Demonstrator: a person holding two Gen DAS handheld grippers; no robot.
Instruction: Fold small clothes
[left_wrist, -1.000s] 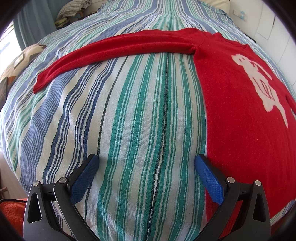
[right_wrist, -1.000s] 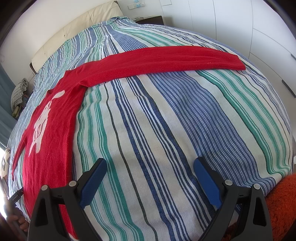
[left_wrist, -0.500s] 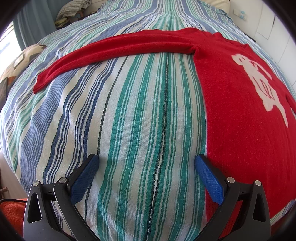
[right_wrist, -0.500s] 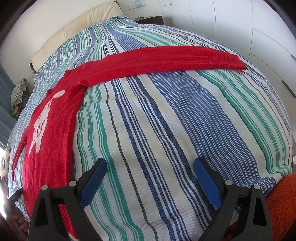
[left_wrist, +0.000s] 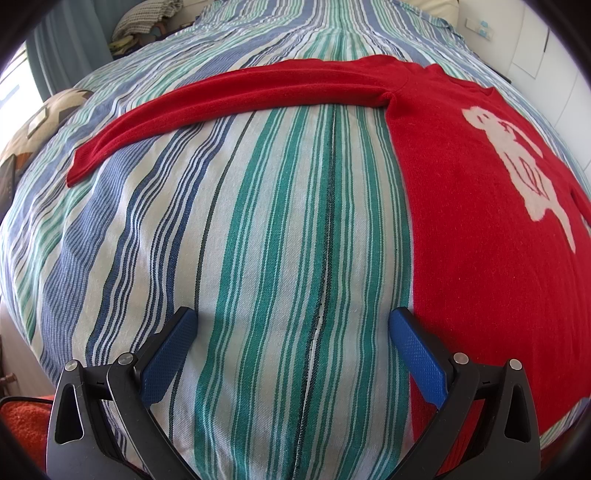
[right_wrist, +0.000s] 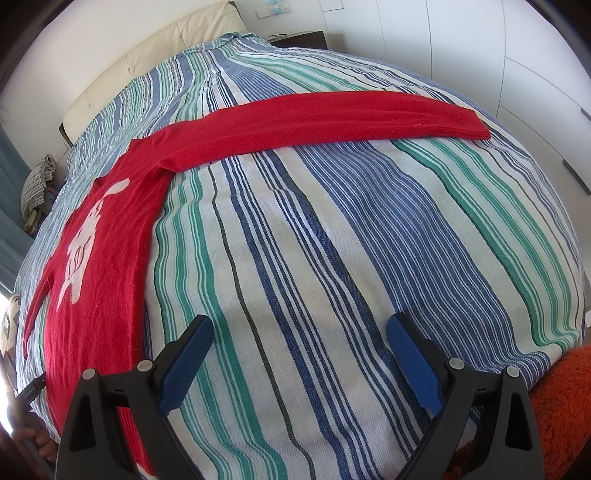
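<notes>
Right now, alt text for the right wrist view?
A red sweater with a white figure lies flat on a striped bedspread, one sleeve stretched out straight to the right. The right tongs hang open above bare bedspread, blue pads apart, touching nothing.

Both wrist views low over bedspread (left_wrist: 258, 221), facing headboard; left claw (left_wrist: 291, 325) has sweater (left_wrist: 480, 258) right; right claw (right_wrist: 299, 332) has it left; shared.

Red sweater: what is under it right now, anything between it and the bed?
The red sweater lies flat on the striped bedspread, both sleeves spread out over the stripes. Nothing else shows at its edges. Whatever is beneath the body is covered, though it shows no lumps.
</notes>
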